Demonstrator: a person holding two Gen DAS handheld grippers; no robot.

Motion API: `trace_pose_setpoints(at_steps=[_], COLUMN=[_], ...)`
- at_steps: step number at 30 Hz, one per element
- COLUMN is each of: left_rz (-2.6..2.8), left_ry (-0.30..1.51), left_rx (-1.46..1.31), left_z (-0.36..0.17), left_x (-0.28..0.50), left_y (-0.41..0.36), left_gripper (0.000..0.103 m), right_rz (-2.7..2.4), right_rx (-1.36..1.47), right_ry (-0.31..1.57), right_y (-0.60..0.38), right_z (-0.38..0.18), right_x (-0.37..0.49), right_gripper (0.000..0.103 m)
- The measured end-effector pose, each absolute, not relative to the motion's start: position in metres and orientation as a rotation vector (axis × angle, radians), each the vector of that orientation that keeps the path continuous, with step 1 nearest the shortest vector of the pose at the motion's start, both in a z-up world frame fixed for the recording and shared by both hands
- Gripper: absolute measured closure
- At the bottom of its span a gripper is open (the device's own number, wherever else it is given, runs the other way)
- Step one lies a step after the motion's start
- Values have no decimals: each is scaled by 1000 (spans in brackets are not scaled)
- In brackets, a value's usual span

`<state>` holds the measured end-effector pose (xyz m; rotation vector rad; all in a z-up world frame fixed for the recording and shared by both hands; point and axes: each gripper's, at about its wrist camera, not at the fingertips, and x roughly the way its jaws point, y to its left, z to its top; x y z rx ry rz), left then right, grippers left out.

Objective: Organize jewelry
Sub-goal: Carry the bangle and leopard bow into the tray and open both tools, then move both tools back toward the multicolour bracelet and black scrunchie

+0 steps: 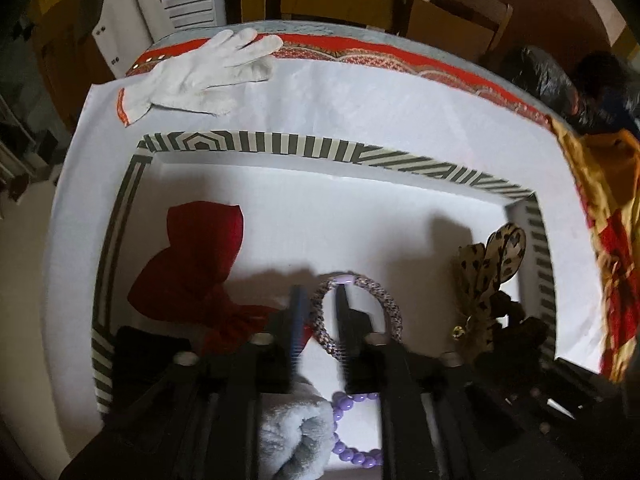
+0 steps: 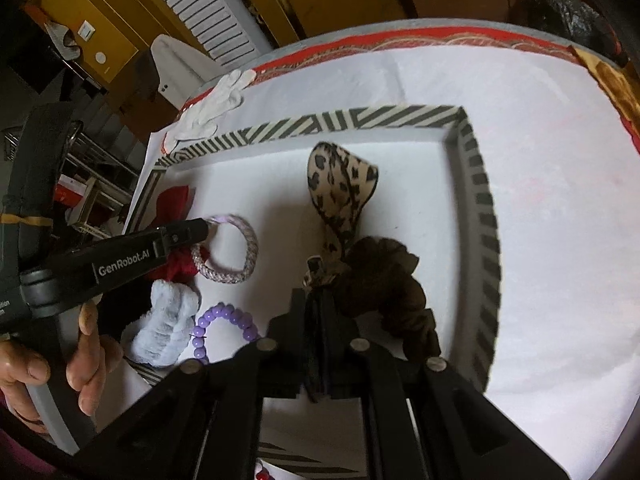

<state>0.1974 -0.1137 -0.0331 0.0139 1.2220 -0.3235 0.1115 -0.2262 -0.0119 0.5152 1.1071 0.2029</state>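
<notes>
A shallow tray with a black-and-white striped rim sits on a white cloth. Inside lie a red fabric bow, a braided pink-grey hair tie, a purple bead bracelet, a pale blue fluffy scrunchie, a leopard-print ribbon bow and a dark brown scrunchie. The left gripper stands released, one finger inside the hair tie's loop. The right gripper looks clenched, perhaps pinching the dark scrunchie's edge. A white glove lies beyond the tray.
</notes>
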Motion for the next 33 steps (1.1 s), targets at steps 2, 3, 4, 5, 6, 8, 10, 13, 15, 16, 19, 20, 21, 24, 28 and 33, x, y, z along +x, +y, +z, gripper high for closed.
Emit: trace_pose_setpoints(at_steps=[2, 3, 4, 5, 6, 8, 10, 13, 15, 16, 19, 20, 21, 24, 28, 33], left_rz=[-323, -322, -316, -311, -307, -306, -303, -298, -307, -310, -318, -315, -307, -283, -268, -255], left_ry=[1220, 1219, 1215, 1211, 1207, 1204, 1201, 1192, 1189, 1189, 1182, 1177, 1169, 1137, 1117, 1095], left_rx=[-11, -12, -4, 1, 5, 4, 1, 22, 37, 40, 40, 42, 49, 65, 67, 65], left_z=[-31, -29, -27, -26, -24, -19, -16, -9, -7, -6, -1, 1, 4, 10, 16, 23], left_x=[196, 195, 193, 192, 191, 185, 179, 166, 157, 154, 140, 134, 128, 115, 99, 74], left_y=[-109, -108, -107, -107, -106, -103, -101, -99, -99, -99, -96, -95, -94, -90, -86, -82], left_gripper=[75, 75, 75, 75, 75, 75, 75, 75, 75, 75, 75, 75, 75, 75, 75, 75], right_rz=[208, 204, 199, 194, 191, 187, 185, 163, 154, 151, 140, 132, 122, 90, 72, 70], right_rx=[513, 502, 496, 488, 486, 494, 504, 507, 513, 517, 512, 503, 490, 456, 433, 422], right_ry=[1108, 1102, 1096, 1085, 1077, 1070, 1061, 1038, 1025, 1020, 1011, 1005, 1002, 993, 991, 982], right_y=[-225, -224, -224, -225, -226, -229, -234, -239, -242, -243, -243, -242, -241, -239, -235, -231], right_z=[-10, -8, -5, -1, 3, 8, 13, 21, 27, 29, 35, 38, 40, 44, 48, 54], right_x=[110, 108, 106, 103, 100, 96, 90, 81, 75, 72, 64, 60, 55, 44, 32, 15], right_gripper=[77, 69, 68, 68, 68, 67, 66, 59, 57, 57, 56, 56, 56, 53, 48, 47])
